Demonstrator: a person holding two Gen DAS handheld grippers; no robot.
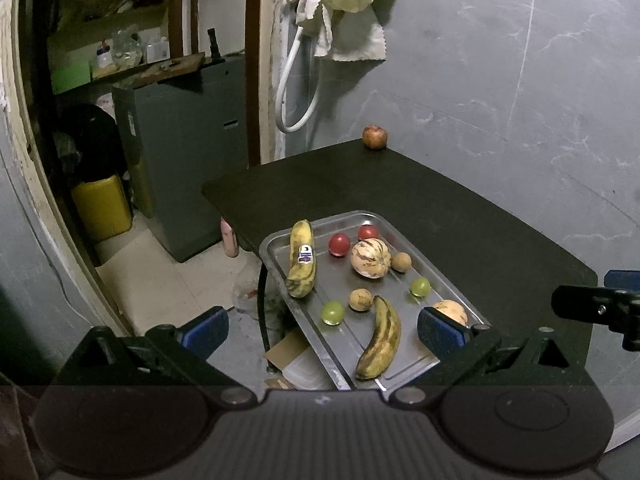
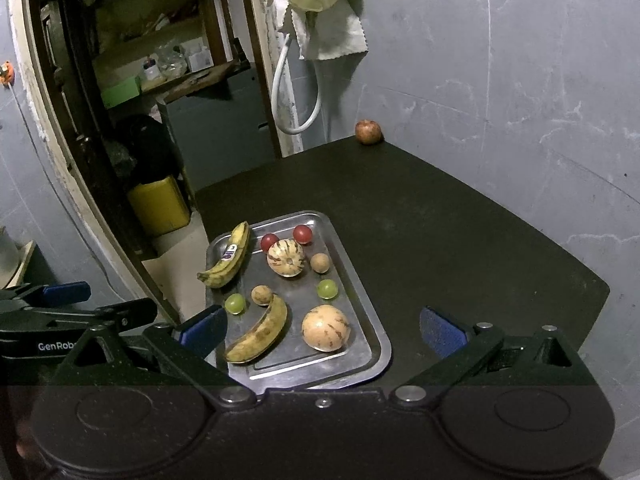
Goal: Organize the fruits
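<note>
A steel tray (image 1: 280, 276) (image 2: 360, 284) sits on the near left part of a dark table (image 1: 440, 208) (image 2: 440, 220). It holds two bananas (image 1: 302, 258) (image 1: 382, 340), two red tomatoes (image 1: 339, 244), two striped round melons (image 1: 371, 258) (image 2: 326, 328), two green grapes (image 1: 333, 312) and two small brown fruits (image 1: 361, 300). A reddish apple (image 1: 375, 137) (image 2: 368, 132) stands alone at the table's far corner by the wall. My left gripper (image 1: 320, 330) hangs open above the tray's near end. My right gripper (image 2: 324, 330) is open too, over the tray's near right part.
A grey wall (image 1: 520, 80) borders the table at the back and right. Cloths and a white hose (image 1: 296, 92) hang at the far left corner. Left of the table the floor drops away, with a yellow can (image 1: 102, 208), a grey cabinet (image 1: 180, 152) and cluttered shelves.
</note>
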